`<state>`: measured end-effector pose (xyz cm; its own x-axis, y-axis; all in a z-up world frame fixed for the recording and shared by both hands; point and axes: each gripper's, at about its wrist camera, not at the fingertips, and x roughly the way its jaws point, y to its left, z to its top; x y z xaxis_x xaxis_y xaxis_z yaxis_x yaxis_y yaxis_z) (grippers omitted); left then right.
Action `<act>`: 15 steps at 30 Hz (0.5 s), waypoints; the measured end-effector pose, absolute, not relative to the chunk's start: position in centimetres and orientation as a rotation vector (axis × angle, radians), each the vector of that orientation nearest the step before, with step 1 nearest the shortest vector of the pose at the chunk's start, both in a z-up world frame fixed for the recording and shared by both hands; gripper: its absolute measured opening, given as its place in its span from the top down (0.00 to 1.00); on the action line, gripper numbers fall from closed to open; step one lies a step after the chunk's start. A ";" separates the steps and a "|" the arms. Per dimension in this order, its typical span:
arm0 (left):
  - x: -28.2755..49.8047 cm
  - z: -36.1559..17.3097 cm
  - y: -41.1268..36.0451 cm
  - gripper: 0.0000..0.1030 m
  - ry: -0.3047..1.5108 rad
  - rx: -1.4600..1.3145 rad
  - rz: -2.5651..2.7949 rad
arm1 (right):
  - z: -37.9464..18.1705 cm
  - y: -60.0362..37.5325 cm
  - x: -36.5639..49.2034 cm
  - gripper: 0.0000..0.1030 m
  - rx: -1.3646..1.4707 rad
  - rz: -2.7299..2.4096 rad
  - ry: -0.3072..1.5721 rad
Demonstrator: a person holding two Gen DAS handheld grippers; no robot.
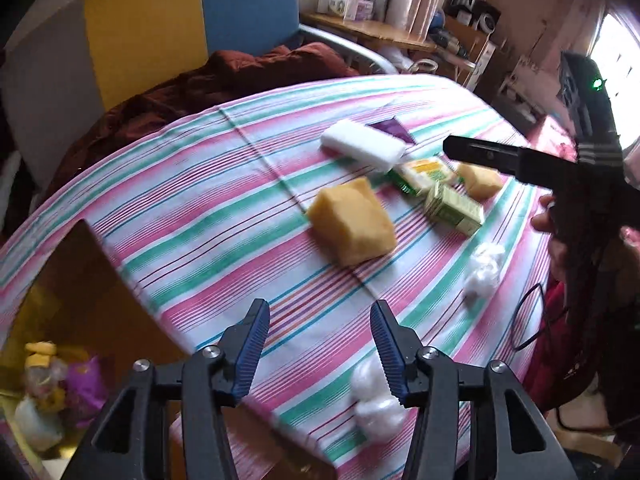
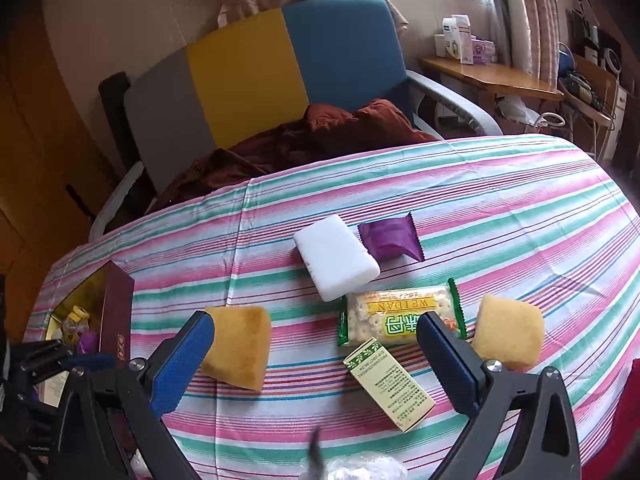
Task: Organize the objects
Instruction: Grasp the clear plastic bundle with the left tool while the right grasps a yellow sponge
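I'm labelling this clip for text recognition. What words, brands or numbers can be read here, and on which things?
"WEIDAN" (the third letter is uncertain): upside down on the green-edged cracker packet, in the right wrist view.
Large green characters on the same packet: visible, but I cannot read them reliably.
Green-and-cream carton: rows of fine print, too small to read.
Dark red box at the table's left: small gold marks, too blurred.
Boxes on the far shelf: print too small.

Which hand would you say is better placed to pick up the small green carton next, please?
Right, probably. The right claw is open and hangs directly above the green carton, jaws either side of it. The left claw is empty near the box, further away.
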<state>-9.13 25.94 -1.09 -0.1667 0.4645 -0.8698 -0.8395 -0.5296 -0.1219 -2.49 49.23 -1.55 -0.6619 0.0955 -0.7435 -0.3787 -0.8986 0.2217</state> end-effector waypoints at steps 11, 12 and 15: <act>-1.1 -5.1 28.4 0.46 0.756 -1.147 1.581 | -2.0 48.8 -2.7 0.00 -1.163 2.581 0.510; -1.2 -5.7 28.5 0.46 0.747 -1.160 1.597 | -2.0 48.8 -2.7 0.00 -1.165 2.585 0.512; -1.4 -6.7 28.3 0.63 0.681 -1.206 1.662 | -2.2 48.5 -2.8 0.00 -1.192 2.591 0.522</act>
<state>-1.44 28.28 -6.72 -0.0740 0.3637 -0.9286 -0.9106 -0.4043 -0.0858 -2.84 48.48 -2.23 -0.6378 0.0687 -0.7671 -0.3603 -0.9069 0.2183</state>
